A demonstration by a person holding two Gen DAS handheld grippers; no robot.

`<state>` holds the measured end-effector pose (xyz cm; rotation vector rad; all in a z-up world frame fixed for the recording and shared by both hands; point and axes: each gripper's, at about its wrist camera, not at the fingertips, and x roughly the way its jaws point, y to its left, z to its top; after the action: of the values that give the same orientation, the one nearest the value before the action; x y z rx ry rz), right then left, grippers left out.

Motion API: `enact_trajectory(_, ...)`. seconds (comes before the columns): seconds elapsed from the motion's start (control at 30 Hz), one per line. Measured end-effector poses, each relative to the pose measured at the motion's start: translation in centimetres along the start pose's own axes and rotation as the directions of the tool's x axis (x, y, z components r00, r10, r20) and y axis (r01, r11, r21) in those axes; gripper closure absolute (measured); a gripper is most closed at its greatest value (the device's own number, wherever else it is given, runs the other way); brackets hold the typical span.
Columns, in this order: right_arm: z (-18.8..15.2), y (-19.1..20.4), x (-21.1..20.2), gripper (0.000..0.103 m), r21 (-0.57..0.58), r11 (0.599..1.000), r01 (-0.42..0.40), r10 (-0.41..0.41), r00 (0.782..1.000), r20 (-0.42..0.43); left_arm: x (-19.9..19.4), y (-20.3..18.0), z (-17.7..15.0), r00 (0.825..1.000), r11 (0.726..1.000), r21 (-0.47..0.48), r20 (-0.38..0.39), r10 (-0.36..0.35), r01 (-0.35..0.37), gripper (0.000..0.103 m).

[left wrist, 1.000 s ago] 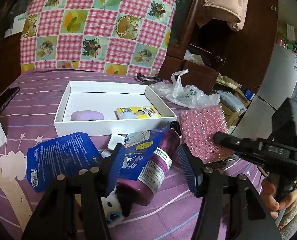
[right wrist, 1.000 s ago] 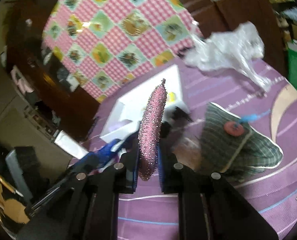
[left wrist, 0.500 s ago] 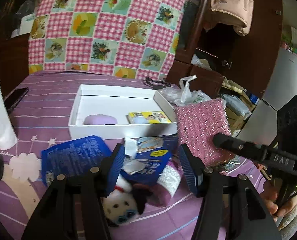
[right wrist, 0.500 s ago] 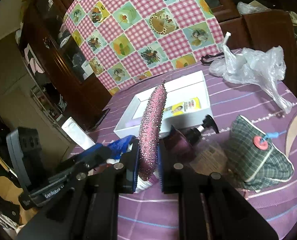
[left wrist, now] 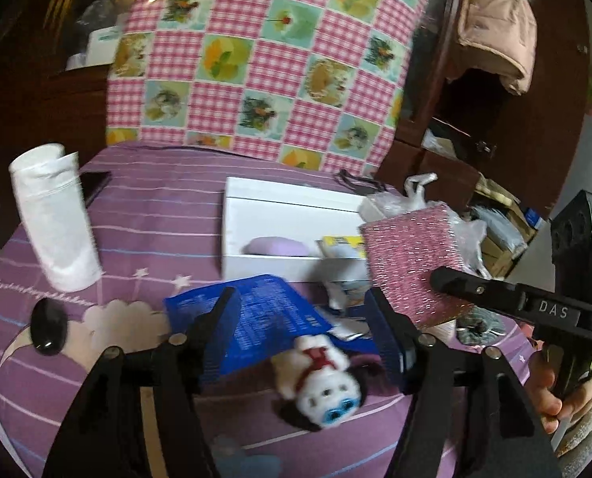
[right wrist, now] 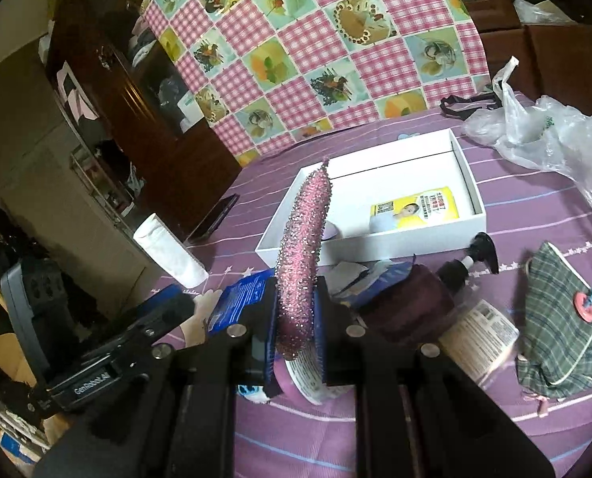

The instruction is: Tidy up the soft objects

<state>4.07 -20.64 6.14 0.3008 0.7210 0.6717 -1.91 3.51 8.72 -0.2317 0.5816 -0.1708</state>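
Purple striped bedspread strewn with soft things, a white box (right wrist: 375, 245) in the middle.

The right gripper (right wrist: 296, 318) has its jaws clamped on the lower end of a pink sparkly sponge pad (right wrist: 302, 255), held on edge above the bed, short of the box; it looks light and squashy, so a grip low across its thickness should hold. The left gripper (left wrist: 304, 334) has just been opening, its jaws apart over a plush toy (left wrist: 324, 378) lying on the bed, untouched: soft, best pinched round the body.
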Motion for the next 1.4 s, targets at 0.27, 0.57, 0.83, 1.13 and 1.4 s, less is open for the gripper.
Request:
enact_trajectory(0.27, -0.9, -1.3, -0.2, 0.085, 0.026, 1.0, -0.003, 0.003, 1.0, 0.003, 1.4, 1.3, -1.9, 0.995, 0.997, -0.055, -0.079, -0.054, 0.05, 0.035)
enact_trajectory(0.57, -1.0, -2.4, -1.1, 0.085, 0.051, 0.999, 0.004, -0.005, 1.0, 0.024, 3.9, -1.2, -3.8, 0.974, 0.998, 0.0, -0.219, -0.066, 0.068, 0.035)
enact_trajectory(0.83, -1.1, -2.2, -1.1, 0.085, 0.031, 1.0, 0.006, -0.007, 1.0, 0.021, 6.8, -1.1, -4.9, 0.949, 0.998, -0.037, -0.31, -0.059, 0.05, 0.05)
enact_trajectory(1.13, -1.2, -1.8, -1.3, 0.085, 0.03, 1.0, 0.0, -0.001, 1.0, 0.03, 5.0, -1.4, -4.6, 0.962, 0.999, -0.009, -0.272, -0.032, 0.031, 0.07)
enact_trajectory(1.4, -1.0, -1.5, -1.8, 0.085, 0.033, 0.999, -0.012, 0.011, 0.999, 0.041, 2.8, -1.5, -3.0, 0.98, 1.0, 0.003, -0.198, -0.026, 0.028, 0.07)
